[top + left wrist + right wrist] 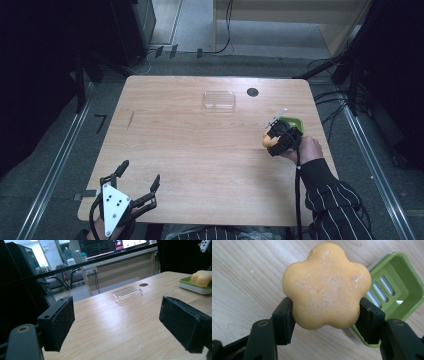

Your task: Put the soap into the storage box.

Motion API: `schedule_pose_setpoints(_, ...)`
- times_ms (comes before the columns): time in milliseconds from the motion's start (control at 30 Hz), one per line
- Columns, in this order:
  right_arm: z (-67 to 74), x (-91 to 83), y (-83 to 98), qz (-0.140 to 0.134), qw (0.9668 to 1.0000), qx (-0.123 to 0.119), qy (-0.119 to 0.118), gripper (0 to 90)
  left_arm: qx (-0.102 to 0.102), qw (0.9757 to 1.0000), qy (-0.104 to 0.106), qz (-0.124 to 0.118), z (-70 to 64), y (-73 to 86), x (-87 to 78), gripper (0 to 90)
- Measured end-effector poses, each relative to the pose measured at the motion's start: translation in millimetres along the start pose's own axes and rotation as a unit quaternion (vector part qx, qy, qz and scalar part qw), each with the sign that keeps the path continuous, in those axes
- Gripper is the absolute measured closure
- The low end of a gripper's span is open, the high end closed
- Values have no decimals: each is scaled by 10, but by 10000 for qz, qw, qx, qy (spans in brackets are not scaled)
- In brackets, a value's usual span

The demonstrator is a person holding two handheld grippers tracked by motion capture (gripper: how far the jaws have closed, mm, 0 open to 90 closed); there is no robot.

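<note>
One table, two grippers, one tray, one dish, one soap.
Wooden table (200, 165); left gripper (139, 184) spread, empty; clear plastic tray (219, 99); green soap dish (397, 287); right gripper (325, 322) pinching flower-shaped orange soap (325, 285) above the table, beside the dish.

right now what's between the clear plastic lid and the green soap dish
Nothing: bare wooden tabletop between the clear plastic lid and the green soap dish, seen in the high view.

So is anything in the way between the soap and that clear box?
Nothing visible. The right hand-held gripper holds the soap beside the green dish, and only bare table lies between it and the clear box.
</note>
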State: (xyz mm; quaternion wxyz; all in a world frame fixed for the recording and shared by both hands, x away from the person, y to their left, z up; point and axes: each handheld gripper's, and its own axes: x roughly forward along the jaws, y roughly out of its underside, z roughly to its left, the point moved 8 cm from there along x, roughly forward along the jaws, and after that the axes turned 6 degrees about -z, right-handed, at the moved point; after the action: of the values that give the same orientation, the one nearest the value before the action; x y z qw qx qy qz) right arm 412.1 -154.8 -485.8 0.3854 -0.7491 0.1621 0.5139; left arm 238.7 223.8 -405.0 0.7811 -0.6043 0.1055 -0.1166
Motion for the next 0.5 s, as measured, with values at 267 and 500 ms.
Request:
schedule_pose_setpoints(267, -73, 13, -37, -19, 9999, 126, 85, 400, 4, 10000, 1, -3, 0, 1, 0, 130)
schedule_pose_setpoints(500, -161, 25, -37, -38, 9997, 231, 109, 400, 4, 10000, 6, 1, 2, 1, -4, 130)
